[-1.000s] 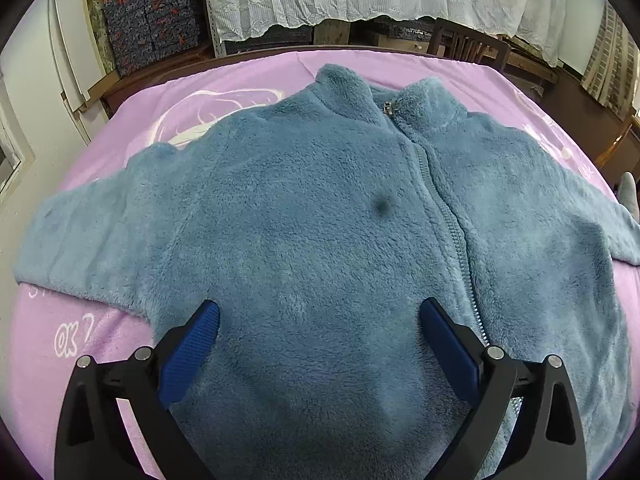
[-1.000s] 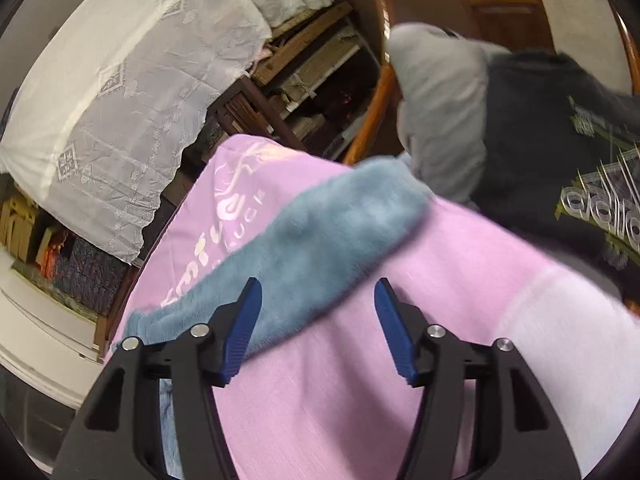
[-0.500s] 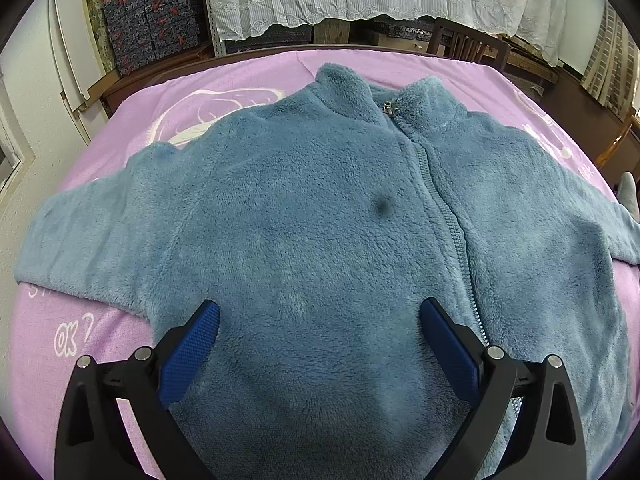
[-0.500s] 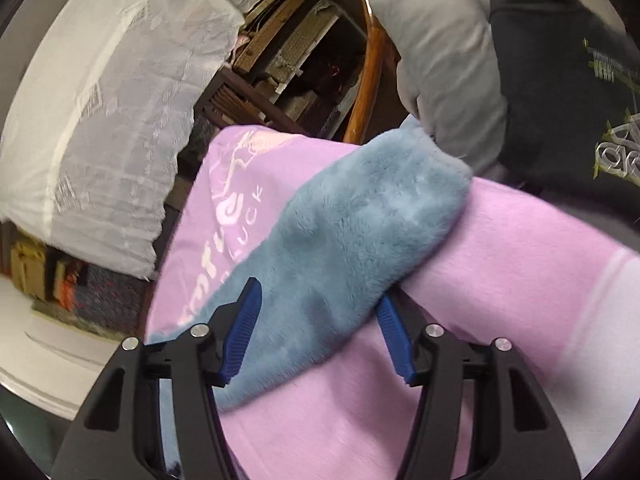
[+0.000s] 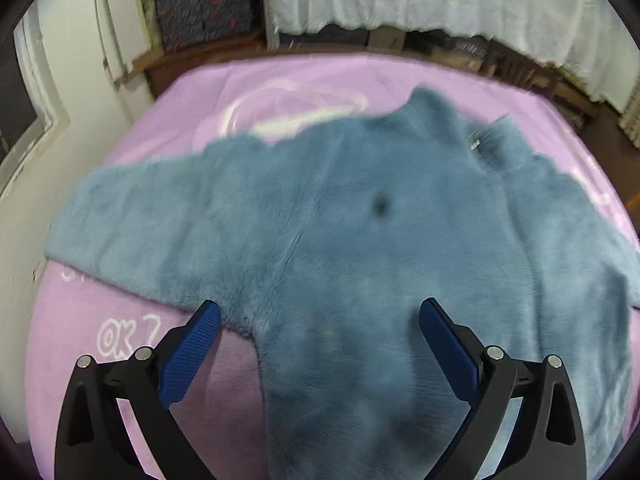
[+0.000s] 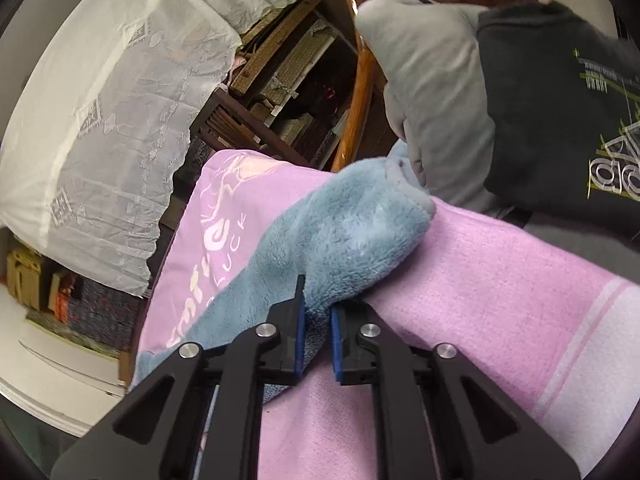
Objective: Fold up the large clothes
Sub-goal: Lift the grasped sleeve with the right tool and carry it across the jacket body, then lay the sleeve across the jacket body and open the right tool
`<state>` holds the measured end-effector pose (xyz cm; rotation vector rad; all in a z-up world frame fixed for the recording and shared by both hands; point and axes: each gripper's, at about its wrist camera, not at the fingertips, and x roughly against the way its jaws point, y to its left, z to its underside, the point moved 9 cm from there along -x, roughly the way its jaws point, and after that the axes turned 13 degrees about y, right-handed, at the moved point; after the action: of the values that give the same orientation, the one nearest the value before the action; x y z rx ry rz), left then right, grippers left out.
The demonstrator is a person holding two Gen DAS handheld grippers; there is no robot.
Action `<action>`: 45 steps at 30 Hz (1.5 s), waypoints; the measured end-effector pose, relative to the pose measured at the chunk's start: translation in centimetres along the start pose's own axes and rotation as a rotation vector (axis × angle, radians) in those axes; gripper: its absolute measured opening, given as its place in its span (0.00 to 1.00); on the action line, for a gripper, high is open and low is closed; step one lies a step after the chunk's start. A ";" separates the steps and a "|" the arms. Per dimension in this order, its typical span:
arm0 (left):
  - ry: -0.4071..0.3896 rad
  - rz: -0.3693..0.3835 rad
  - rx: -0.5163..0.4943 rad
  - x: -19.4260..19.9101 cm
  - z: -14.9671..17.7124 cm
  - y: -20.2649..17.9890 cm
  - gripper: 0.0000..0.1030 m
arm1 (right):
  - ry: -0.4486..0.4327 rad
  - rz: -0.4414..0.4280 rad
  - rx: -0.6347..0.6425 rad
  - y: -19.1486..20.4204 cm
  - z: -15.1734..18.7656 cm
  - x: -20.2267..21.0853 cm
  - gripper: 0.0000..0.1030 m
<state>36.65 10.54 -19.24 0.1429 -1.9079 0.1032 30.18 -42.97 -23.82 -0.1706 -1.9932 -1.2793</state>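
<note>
Dark sweatshirt (image 6: 560,92) beside pinched sleeve (image 6: 352,232) (touching)

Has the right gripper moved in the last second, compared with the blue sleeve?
Yes. The right gripper has moved forward onto the blue sleeve and closed on it; the pink cover lies beneath.

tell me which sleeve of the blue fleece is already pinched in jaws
The sleeve in the right wrist view: the right gripper is shut on its edge. The other sleeve lies flat and free, with the left gripper open.
</note>
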 end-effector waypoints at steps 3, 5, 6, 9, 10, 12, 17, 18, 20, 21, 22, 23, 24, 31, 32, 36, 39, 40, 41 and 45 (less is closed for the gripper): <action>0.002 -0.001 0.005 -0.7 0.0 0.0 0.97 | -0.006 0.009 0.050 1.2 0.2 0.1 0.09; 0.004 0.004 0.011 -0.9 -0.1 0.1 0.97 | -0.005 0.011 0.102 3.0 0.6 0.4 0.09; 0.005 0.007 0.016 -1.0 -0.2 0.0 0.97 | -0.006 0.008 0.120 3.8 0.7 0.6 0.09; 0.002 0.001 0.019 -1.0 -0.4 0.0 0.97 | -0.005 -0.004 0.188 7.1 1.6 1.2 0.09; 0.001 0.001 0.020 -1.0 -0.4 0.0 0.97 | -0.001 -0.009 0.219 8.6 2.1 1.3 0.09; 0.000 0.000 0.021 -1.0 -0.3 -0.1 0.97 | 0.004 -0.010 0.263 10.7 2.9 1.4 0.09; -0.004 -0.003 0.022 -0.6 0.1 -0.2 0.97 | 0.028 -0.027 0.356 16.3 5.4 1.2 0.09; -0.004 -0.004 0.022 -0.5 0.2 -0.2 0.97 | 0.033 -0.030 0.369 17.1 5.8 1.1 0.09; -0.005 -0.005 0.024 -0.4 0.3 -0.2 0.97 | 0.042 -0.037 0.409 19.5 7.1 1.0 0.09; -0.006 -0.005 0.024 -0.4 0.3 -0.2 0.97 | 0.045 -0.042 0.426 20.6 7.8 0.9 0.09; -0.004 -0.003 0.028 -0.4 0.3 -0.2 0.97 | 0.050 -0.049 0.446 21.8 8.6 0.8 0.09; -0.005 -0.003 0.029 -0.4 0.3 -0.2 0.97 | 0.056 -0.055 0.465 23.0 9.6 0.8 0.09; -0.005 -0.003 0.030 -0.4 0.3 -0.2 0.97 | 0.065 -0.063 0.486 24.3 10.5 0.6 0.09; -0.004 -0.002 0.033 -0.4 0.3 -0.2 0.97 | 0.157 -0.075 0.628 30.0 17.9 -2.1 0.09; -0.004 -0.002 0.033 -0.4 0.3 -0.2 0.97 | 0.173 -0.071 0.646 30.3 19.0 -2.6 0.09; -0.004 -0.002 0.033 -0.4 0.3 -0.3 0.97 | 0.274 -0.013 0.718 29.9 24.1 -6.7 0.09; -0.004 -0.002 0.032 -0.4 0.3 -0.3 0.97 | 0.358 0.036 0.741 28.1 26.6 -9.6 0.12; -0.001 -0.001 0.032 -0.4 0.3 -0.2 0.97 | 0.399 0.067 0.752 27.3 27.4 -10.7 0.14; -0.001 -0.001 0.033 -0.4 0.3 -0.2 0.97 | 0.436 0.091 0.762 26.5 28.1 -11.5 0.14; 0.000 0.000 0.031 -0.4 0.4 -0.3 0.97 | 0.471 0.048 0.838 26.7 28.7 -10.0 0.35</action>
<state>36.46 10.24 -19.70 0.1635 -1.9072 0.1330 35.21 -3.42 -17.23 0.4429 -1.9084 -0.3212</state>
